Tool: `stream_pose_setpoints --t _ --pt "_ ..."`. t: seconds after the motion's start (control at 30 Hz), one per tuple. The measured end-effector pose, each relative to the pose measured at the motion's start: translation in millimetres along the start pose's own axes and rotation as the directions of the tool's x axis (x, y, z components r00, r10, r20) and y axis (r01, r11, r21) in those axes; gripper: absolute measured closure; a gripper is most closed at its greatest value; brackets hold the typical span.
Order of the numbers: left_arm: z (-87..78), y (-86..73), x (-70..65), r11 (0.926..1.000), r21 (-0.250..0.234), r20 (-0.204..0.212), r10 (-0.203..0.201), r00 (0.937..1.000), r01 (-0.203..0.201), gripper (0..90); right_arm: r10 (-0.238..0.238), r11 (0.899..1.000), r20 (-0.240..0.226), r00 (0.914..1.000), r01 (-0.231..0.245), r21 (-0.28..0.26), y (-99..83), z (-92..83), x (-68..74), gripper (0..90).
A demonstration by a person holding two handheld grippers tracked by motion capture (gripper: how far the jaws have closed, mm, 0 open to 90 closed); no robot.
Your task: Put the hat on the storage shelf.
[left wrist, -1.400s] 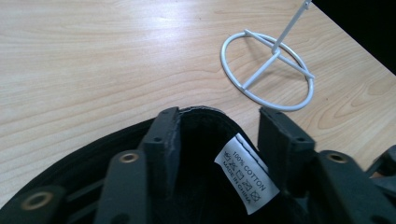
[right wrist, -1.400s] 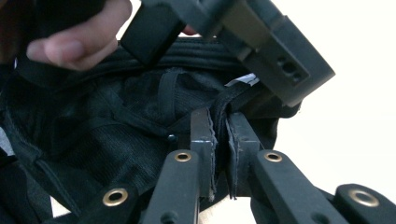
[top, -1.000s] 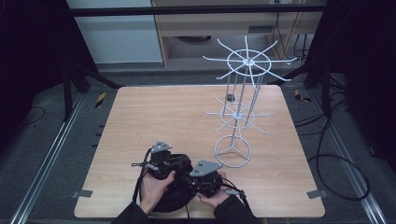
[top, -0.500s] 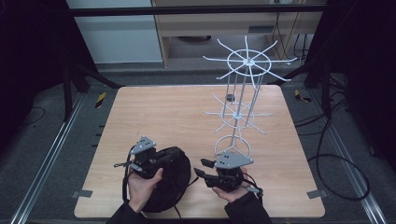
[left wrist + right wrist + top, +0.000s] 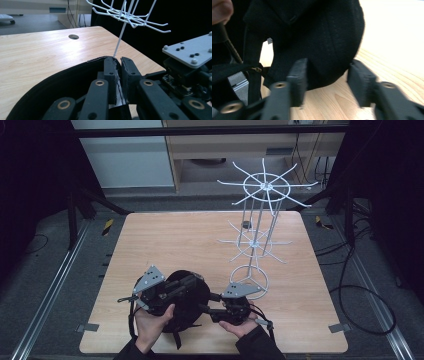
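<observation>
A black cap [image 5: 186, 296] hangs just over the wooden table [image 5: 175, 240] near its front edge. My left gripper [image 5: 192, 282] is shut on the cap's rim; in the left gripper view the fabric edge [image 5: 75, 80] is pinched between the closed jaws of my left gripper [image 5: 119, 65]. My right gripper [image 5: 206, 304] sits to the cap's right, pointing left at it. Its jaws have just been opening. In the right gripper view my right gripper [image 5: 328, 75] stands open, with the cap's rounded crown [image 5: 319, 37] just beyond the gap and its pads off the cloth.
A tall white wire rack [image 5: 260, 220] with two tiers of spoked arms stands right of centre, its ring base [image 5: 250, 279] close behind my right gripper. A small round hole [image 5: 245, 224] is in the tabletop behind the rack. Black cables lie on the floor to the right.
The two grippers were together on the cap; now they have drawn apart. The right one has opened and slid right, off the cap. The left one has lifted the cap slightly.
</observation>
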State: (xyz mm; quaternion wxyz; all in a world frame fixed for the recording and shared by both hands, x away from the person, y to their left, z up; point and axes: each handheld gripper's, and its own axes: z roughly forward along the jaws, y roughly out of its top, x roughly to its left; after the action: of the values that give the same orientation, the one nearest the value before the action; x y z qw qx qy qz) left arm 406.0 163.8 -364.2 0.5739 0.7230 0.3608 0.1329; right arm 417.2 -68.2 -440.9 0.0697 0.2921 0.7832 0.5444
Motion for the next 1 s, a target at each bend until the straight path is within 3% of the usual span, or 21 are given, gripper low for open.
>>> stream_pose_setpoints --t 0.03,0.13,0.17,0.2,0.23,0.3,0.43,0.67,0.8,0.9,1.0 --pt "0.3 -0.2 -0.1 1.0000 0.003 0.002 0.009 1.0000 -0.009 82.6 0.004 1.000 -0.004 1.0000 -0.004 -0.003 -1.2 -1.4 -2.3 76.6" --pt "-0.2 0.0 0.8 1.0000 -0.005 0.009 0.007 0.9999 -0.007 82.6 0.003 1.000 0.000 1.0000 -0.003 -0.011 -0.7 -6.1 -4.8 86.5" --pt "-0.2 0.0 0.8 1.0000 -0.005 0.009 0.007 0.9999 -0.007 82.5 0.003 1.000 0.000 1.0000 -0.003 -0.011 -0.7 -6.1 -4.8 86.5" --pt "-1.6 0.3 1.0 0.9998 -0.013 0.006 0.017 0.9998 -0.017 82.5 -0.026 1.000 0.043 0.9988 0.026 -0.012 2.9 -11.0 -3.5 87.1" --pt "-1.6 0.3 1.0 0.9998 -0.013 0.006 0.017 0.9998 -0.017 82.5 -0.026 1.000 0.043 0.9988 0.026 -0.012 2.9 -11.0 -3.5 87.1" --pt "-5.5 0.7 1.5 0.9992 -0.019 -0.010 0.035 0.9994 -0.035 82.3 -0.060 0.998 0.095 0.9936 0.062 -0.022 8.1 -18.5 -1.7 87.0" --pt "-12.1 -2.2 5.3 0.9991 -0.006 -0.026 0.041 0.9988 -0.041 82.3 -0.098 0.994 0.139 0.9855 0.103 -0.031 16.2 -28.3 1.2 86.9" --pt "-26.2 -14.9 10.8 0.9980 0.030 -0.060 0.058 0.9965 -0.056 83.1 -0.153 0.988 0.154 0.9761 0.156 -0.008 22.5 -27.1 9.2 87.1" --pt "-33.5 -26.3 20.5 0.9977 0.054 -0.079 0.046 0.9958 -0.042 83.3 -0.212 0.977 0.163 0.9636 0.208 0.043 26.9 -16.3 18.8 87.3" --pt "-35.8 -29.8 31.4 0.9982 0.059 -0.051 0.006 0.9987 -0.003 71.7 -0.234 0.972 0.154 0.9600 0.227 0.057 30.0 -10.7 22.7 87.4" --pt "-31.9 -30.1 31.1 0.9974 0.071 -0.030 0.019 0.9994 -0.017 57.6 -0.245 0.969 0.138 0.9596 0.238 0.065 33.6 -7.6 25.7 87.4"
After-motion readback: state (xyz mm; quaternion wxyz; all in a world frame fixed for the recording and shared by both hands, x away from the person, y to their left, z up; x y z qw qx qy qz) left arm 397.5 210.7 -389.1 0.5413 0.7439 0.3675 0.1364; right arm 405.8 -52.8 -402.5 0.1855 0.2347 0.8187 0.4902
